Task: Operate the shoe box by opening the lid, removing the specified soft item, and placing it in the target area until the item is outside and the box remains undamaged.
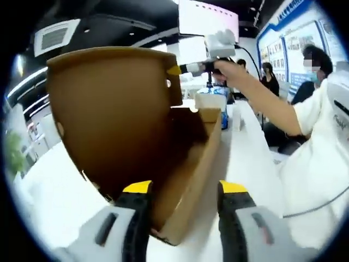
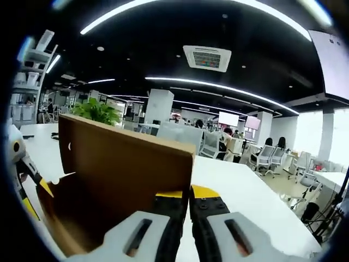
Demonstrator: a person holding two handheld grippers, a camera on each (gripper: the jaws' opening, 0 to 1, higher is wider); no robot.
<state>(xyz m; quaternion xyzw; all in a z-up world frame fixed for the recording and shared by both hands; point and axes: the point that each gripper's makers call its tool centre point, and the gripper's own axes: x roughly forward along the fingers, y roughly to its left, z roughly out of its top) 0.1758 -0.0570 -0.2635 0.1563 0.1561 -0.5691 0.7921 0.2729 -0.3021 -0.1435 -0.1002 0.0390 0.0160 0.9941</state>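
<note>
So there's just one shoe box (image 1: 180,180) sitting on the white bench (image 1: 54,196), lid (image 1: 109,120) swung up; the left gripper (image 1: 185,191) has its jaws spread apart around the box's near corner. The right gripper (image 2: 182,194) has its jaws clamped on the lid's top edge, reaching in from the far side with the person's arm (image 1: 262,93) stretched out. Can't see the soft item inside.
</note>
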